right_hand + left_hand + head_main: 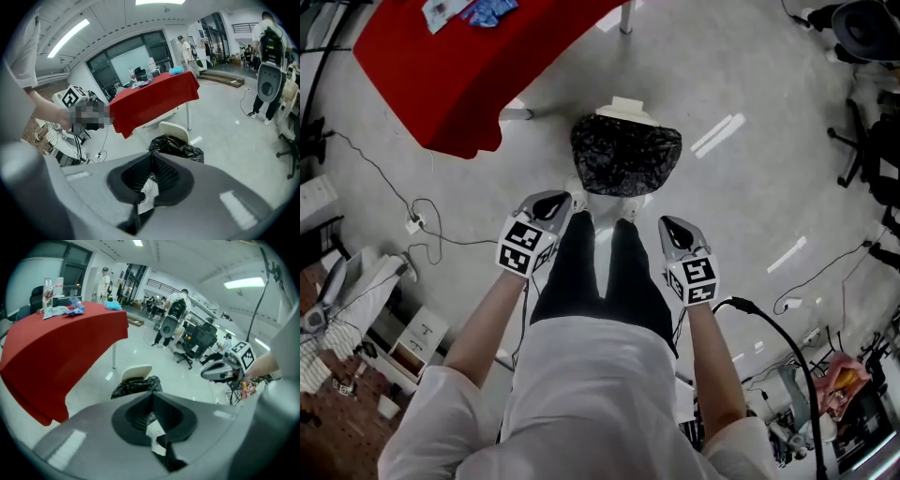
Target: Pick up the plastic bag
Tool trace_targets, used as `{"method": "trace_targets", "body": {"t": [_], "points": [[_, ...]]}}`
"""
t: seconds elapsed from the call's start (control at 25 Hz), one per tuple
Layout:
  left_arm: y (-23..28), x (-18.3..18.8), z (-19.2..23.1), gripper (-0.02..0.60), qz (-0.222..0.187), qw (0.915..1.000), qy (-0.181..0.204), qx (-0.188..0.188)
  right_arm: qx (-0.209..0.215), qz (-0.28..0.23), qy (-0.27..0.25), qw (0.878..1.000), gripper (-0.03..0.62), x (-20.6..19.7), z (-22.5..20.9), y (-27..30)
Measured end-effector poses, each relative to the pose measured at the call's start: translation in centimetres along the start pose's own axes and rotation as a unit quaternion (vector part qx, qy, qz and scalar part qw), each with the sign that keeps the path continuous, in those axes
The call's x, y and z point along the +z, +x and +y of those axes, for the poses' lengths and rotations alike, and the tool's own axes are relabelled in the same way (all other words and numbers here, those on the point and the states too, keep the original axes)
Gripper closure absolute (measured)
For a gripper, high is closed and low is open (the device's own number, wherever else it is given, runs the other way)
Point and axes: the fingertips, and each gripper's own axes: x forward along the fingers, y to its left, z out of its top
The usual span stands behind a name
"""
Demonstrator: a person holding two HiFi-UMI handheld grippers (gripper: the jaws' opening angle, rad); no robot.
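Head view: the black plastic bag (625, 155) is sitting on the floor just beyond the person's feet, with the left gripper (562, 201) and the right gripper (667, 225) hovering short of it.

Left gripper view: the jaws are pressing together, empty.

Right gripper view: the jaws are likewise closing on nothing. The bag is looking light, soft and slippery, so pinching its crinkled top edge seems best.

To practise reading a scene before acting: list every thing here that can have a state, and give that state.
Left gripper: shut, empty.
Right gripper: shut, empty.
Plastic bag: crumpled in the bin, touched by neither gripper.
Bin: upright on the floor.
Red table: draped in cloth, small items on top.
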Motion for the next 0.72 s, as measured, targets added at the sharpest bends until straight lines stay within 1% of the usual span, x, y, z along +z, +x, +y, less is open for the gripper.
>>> {"method": "trace_targets", "body": {"t": [0.04, 0.08, 0.12, 0.24, 0.32, 0.52, 0.64, 0.72], "points": [[0.8, -0.6, 0.6, 0.578, 0.003, 1.0000, 0.000, 0.002, 0.004, 0.003, 0.006, 1.000, 0.582, -0.5, -0.4, 0.9], [1.5, -1.1, 1.3, 0.578, 0.006, 1.0000, 0.002, 0.004, 0.008, 0.006, 0.011, 1.000, 0.555, -1.0, -0.8, 1.9], [2.4, -1.6, 1.9, 0.578, 0.008, 0.9999, 0.006, 0.006, 0.011, 0.010, 0.016, 1.000, 0.548, -1.4, -1.3, 2.8], [5.1, -2.8, 3.6, 0.578, 0.010, 0.9998, 0.015, 0.005, 0.008, 0.018, 0.026, 0.999, 0.548, -2.5, -3.3, 5.2], [7.0, -3.8, 4.8, 0.578, 0.013, 0.9998, 0.014, 0.001, 0.003, 0.023, 0.032, 0.999, 0.548, -3.4, -4.6, 6.7], [12.4, -7.8, 8.4, 0.578, 0.043, 0.9989, -0.012, -0.011, -0.009, 0.044, 0.051, 0.998, 0.548, -7.3, -8.1, 10.8], [15.6, -10.5, 11.2, 0.540, 0.062, 0.9974, -0.033, -0.016, -0.014, 0.054, 0.062, 0.997, 0.548, -9.8, -10.5, 13.5], [17.3, -12.2, 13.0, 0.537, 0.068, 0.9960, -0.052, -0.023, -0.016, 0.060, 0.069, 0.996, 0.548, -11.5, -12.0, 15.3]]}}
